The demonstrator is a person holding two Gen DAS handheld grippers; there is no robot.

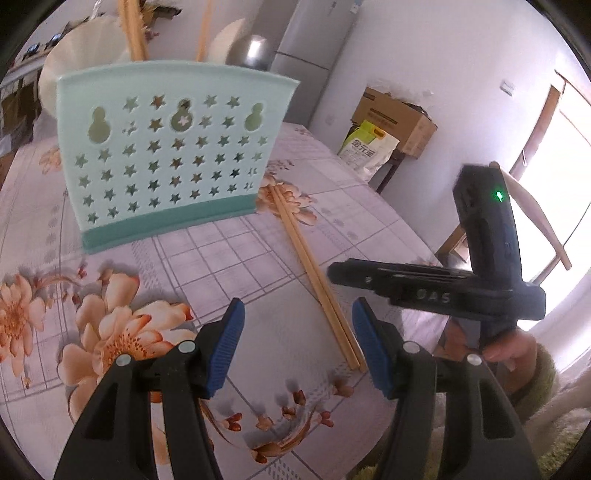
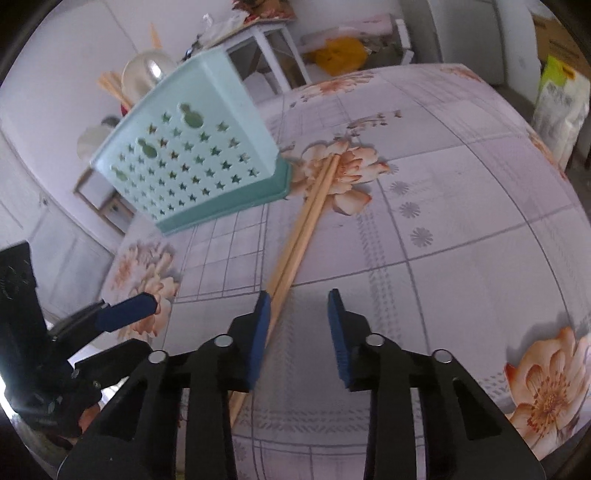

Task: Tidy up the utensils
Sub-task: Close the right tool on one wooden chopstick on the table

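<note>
A mint-green utensil holder (image 1: 162,155) with star-shaped holes stands upright on the flowered tablecloth (image 1: 229,258). Chopsticks (image 1: 133,33) and a metal ladle (image 1: 255,51) stick out of its top. A pair of wooden chopsticks (image 1: 314,273) lies flat on the cloth, one end near the holder's right corner. My left gripper (image 1: 299,341) hovers open over their near end, with nothing between its pads. In the right wrist view the chopsticks (image 2: 306,221) run under the left pad (image 2: 260,332) of my right gripper (image 2: 299,326). Its jaws stand apart and the gap is empty.
The right gripper's body (image 1: 443,291) and the hand holding it (image 1: 517,350) sit just right of the left gripper. Beyond the table's far right edge are a cardboard box (image 1: 395,118), a bag (image 1: 365,147) and a fridge (image 1: 306,37). A white side table (image 2: 266,48) stands behind the holder.
</note>
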